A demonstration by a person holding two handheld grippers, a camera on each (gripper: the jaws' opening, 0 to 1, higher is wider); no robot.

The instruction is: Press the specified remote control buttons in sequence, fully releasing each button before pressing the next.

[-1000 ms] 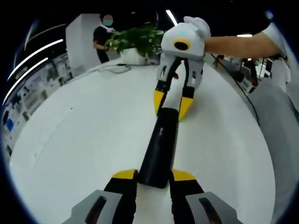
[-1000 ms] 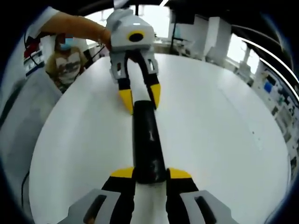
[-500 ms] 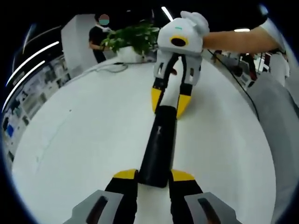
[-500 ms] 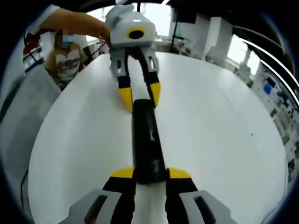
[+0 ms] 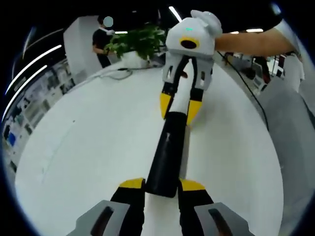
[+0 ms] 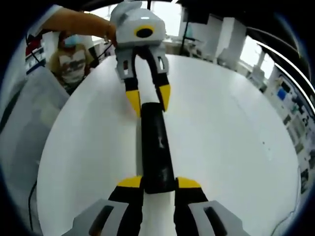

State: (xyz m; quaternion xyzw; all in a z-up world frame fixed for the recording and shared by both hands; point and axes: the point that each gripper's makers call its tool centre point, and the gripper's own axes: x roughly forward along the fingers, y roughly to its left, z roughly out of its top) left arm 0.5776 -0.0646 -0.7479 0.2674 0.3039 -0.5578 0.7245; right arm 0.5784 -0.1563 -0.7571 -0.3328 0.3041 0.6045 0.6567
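— Gripper, left [image 5: 162,186]: yellow-tipped jaws closed narrow on the near end of the remote control [image 5: 168,153]. Gripper, right [image 6: 159,184]: same arrangement, clamped on the opposite end. Each one also appears in the other's view, at the far end of the remote. Location of item?

— Remote control: held between the two grippers, spanning the gap, above or on the round white tabletop [image 5: 88,132]. I cannot tell whether its underside touches.

— Appearance?

— Long, slim, black, glossy; one small pale mark midway along the top in the right gripper view. Individual buttons too small to make out.

— Risks?

— First, my judgement: with both grippers occupied gripping the ends, no jaw is free to press anything; one must let go, and the remote could tip or slide on the smooth tabletop when it does. Second: a jaw tip coming down off-target may catch two keys, or the wrong one, since the keys are hard to distinguish. Third: a press without a full lift afterwards would spoil the sequence.

— Other entries?

— Potted plant [image 5: 138,42] at the far edge; bystander [image 5: 103,42] beyond it.
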